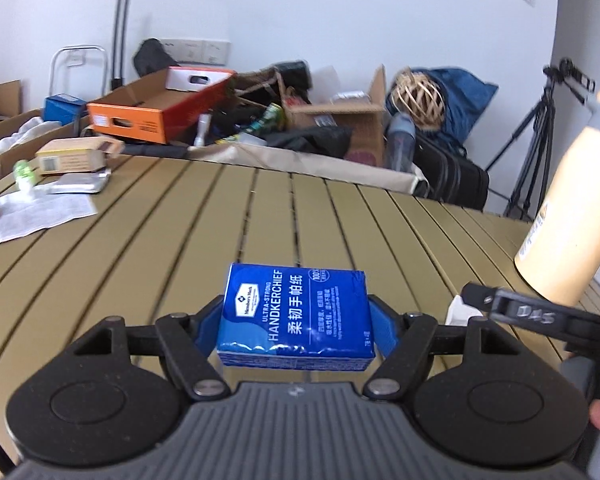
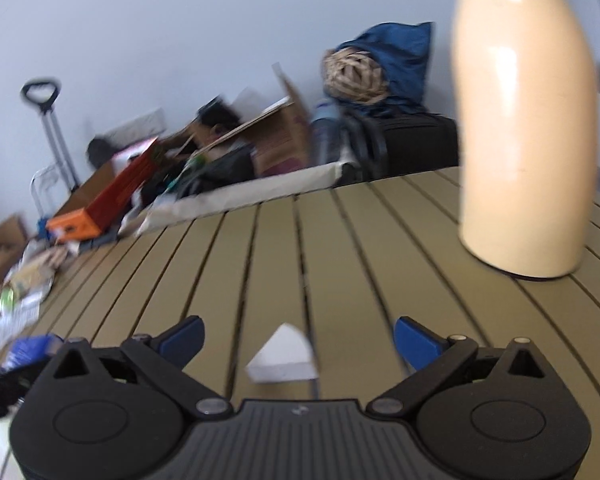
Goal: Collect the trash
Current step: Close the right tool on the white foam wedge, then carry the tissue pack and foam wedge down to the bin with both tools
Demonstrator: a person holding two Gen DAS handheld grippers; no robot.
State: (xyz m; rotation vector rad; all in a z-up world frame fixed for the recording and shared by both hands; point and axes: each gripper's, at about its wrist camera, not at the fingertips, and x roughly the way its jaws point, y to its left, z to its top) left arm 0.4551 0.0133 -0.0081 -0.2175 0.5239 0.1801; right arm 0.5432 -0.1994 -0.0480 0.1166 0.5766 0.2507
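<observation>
Above the tabletop (image 1: 148,216), your left hand-held gripper (image 1: 296,316) is clamping the tissue pack (image 1: 296,314); your right hand-held gripper (image 2: 298,340) is gaping wide around a paper scrap (image 2: 283,356).

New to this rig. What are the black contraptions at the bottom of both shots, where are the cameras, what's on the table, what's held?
No robot: a person carries a two-finger handheld gripper in each hand, each with a fisheye camera looking forward along its fingers. In the left wrist view, the left gripper is clamped on a blue handkerchief pack, and the right gripper pokes in from the right. In the right wrist view, the right gripper is open and empty, a white paper scrap on the slatted table between its fingers. A cream bottle stands at right; papers and a small box lie far left.
</observation>
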